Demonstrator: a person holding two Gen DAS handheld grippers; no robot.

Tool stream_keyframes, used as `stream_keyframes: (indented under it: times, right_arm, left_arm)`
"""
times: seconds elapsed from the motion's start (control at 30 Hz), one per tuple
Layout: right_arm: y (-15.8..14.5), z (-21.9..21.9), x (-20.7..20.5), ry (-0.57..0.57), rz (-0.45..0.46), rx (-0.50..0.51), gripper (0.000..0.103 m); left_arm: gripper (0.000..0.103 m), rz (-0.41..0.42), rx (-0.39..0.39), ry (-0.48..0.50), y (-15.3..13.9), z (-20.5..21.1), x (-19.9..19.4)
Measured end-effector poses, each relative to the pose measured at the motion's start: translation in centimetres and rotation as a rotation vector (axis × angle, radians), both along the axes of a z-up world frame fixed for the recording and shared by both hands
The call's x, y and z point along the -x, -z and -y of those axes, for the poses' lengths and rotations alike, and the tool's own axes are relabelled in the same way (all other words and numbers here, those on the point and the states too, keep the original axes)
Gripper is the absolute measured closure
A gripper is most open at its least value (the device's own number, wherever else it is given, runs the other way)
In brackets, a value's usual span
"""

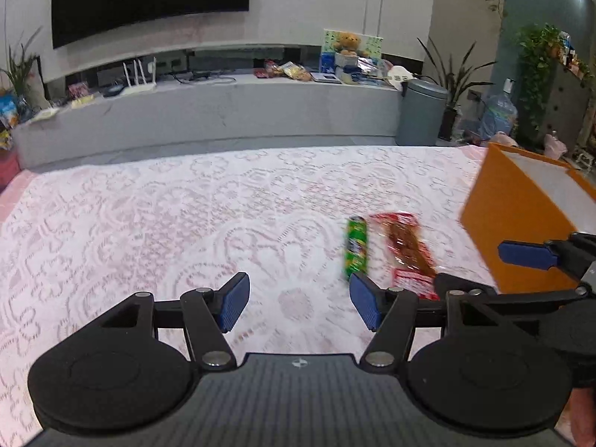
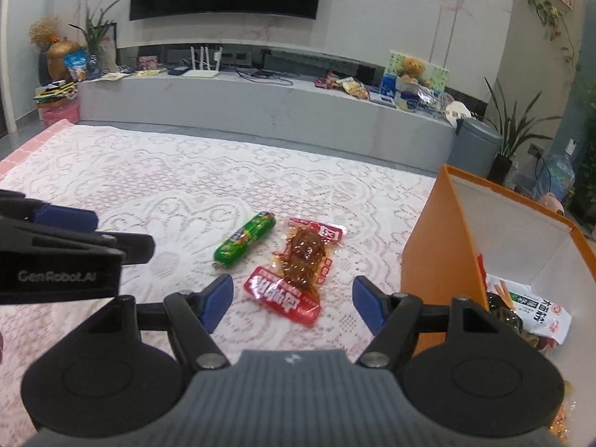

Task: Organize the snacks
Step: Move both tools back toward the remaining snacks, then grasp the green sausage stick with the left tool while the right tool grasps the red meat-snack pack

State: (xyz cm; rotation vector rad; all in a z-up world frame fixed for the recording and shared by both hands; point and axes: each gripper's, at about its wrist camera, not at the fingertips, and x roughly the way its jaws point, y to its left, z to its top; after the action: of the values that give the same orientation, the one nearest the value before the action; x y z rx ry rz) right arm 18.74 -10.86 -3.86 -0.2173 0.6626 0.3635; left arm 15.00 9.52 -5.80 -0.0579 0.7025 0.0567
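Left gripper (image 1: 299, 300): blue-padded fingers (image 1: 234, 300) spread wide, nothing between them, hanging over the lace-covered table (image 1: 149, 223). Right gripper (image 2: 291, 303): fingers (image 2: 218, 300) likewise wide apart, gripping nothing, poised just above the near end of the red snack packet (image 2: 298, 272). Beside that packet, to its left and not touching it, a green sausage stick (image 2: 244, 241), lying flat on the lace. At the right, an open orange box (image 2: 436, 253) with white inner walls, holding a white snack bag (image 2: 540, 311) printed in Chinese characters, too small to read. Red packet also printed in white Chinese lettering, not legible. On the left gripper's black body (image 2: 56, 275), seen from the right wrist: "GenRobot.AI".
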Motion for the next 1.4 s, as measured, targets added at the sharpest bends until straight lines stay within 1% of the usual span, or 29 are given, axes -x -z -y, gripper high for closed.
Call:
stream_keyframes:
  times: [0.07,0.13,0.17,0.23,0.27,0.33,0.4,0.5,0.57,0.63,0.77,0.9,1.03,1.1,1.2,1.23,1.3,1.4]
  right_arm:
    - [0.4,-0.3,-0.9,0.017,-0.013,-0.011,0.034]
    - [0.8,-0.4,-1.7,0.033,-0.022,-0.023,0.034]
    - [1.0,-0.4,-2.0,0.043,-0.026,-0.028,0.034]
    - [1.5,-0.4,-2.8,0.07,-0.035,-0.041,0.035]
    - [1.7,-0.4,-3.1,0.084,-0.039,-0.044,0.035]
    - [2.1,-0.4,-4.0,0.105,-0.054,-0.051,0.039]
    - [2.4,-0.4,-4.7,0.115,-0.075,-0.063,0.039]
    - [2.8,0.0,-5.7,0.125,-0.119,-0.12,0.039]
    - [3.2,0.2,-6.1,0.124,-0.153,-0.155,0.039]
    - [3.7,0.2,-6.4,0.121,-0.189,-0.174,0.039]
    - [4.3,0.5,-6.6,0.138,-0.217,-0.188,0.039]
    - [4.9,0.7,-6.8,0.14,-0.238,-0.192,0.038]
    - [5.1,0.5,-6.5,0.122,-0.216,-0.172,0.038]
    - [5.2,0.4,-6.5,0.116,-0.207,-0.166,0.038]
    - [5.3,0.4,-6.5,0.108,-0.19,-0.176,0.037]
    - [5.4,0.3,-6.5,0.105,-0.185,-0.178,0.036]
    - [5.4,0.3,-6.7,0.107,-0.182,-0.184,0.035]
    - [5.3,0.3,-7.1,0.112,-0.184,-0.192,0.03]
  left_arm:
    - [0.03,0.015,-0.009,-0.029,0.4,-0.3,-0.4]
    - [0.03,0.041,-0.009,-0.026,0.7,-0.6,-0.7]
    - [0.03,0.034,-0.007,-0.02,0.8,-0.8,-1.0]
    - [0.031,0.017,0.033,0.013,1.2,-1.3,-1.7]
    - [0.031,0.005,0.053,0.035,1.3,-1.4,-2.2]
    - [0.031,-0.029,0.068,0.064,1.5,-1.6,-3.1]
    - [0.036,-0.049,0.075,0.092,1.6,-1.6,-3.8]
    - [0.044,-0.078,0.094,0.155,1.5,-1.4,-4.9]
    - [0.055,-0.105,0.109,0.168,1.5,-1.2,-5.8]
    - [0.058,-0.134,0.119,0.186,1.6,-0.8,-6.8]
    - [0.058,-0.16,0.087,0.228,2.1,0.7,-8.6]
    - [0.058,-0.197,0.065,0.233,3.4,2.1,-10.1]
    - [0.059,-0.216,0.056,0.22,4.4,2.5,-11.1]
    - [0.062,-0.211,0.051,0.214,4.4,2.6,-11.3]
    - [0.07,-0.202,0.043,0.212,4.4,2.9,-11.4]
    - [0.077,-0.199,0.043,0.213,4.4,2.9,-11.3]
    - [0.079,-0.198,0.048,0.192,4.4,2.8,-11.3]
    - [0.079,-0.198,0.053,0.168,4.1,2.2,-10.7]
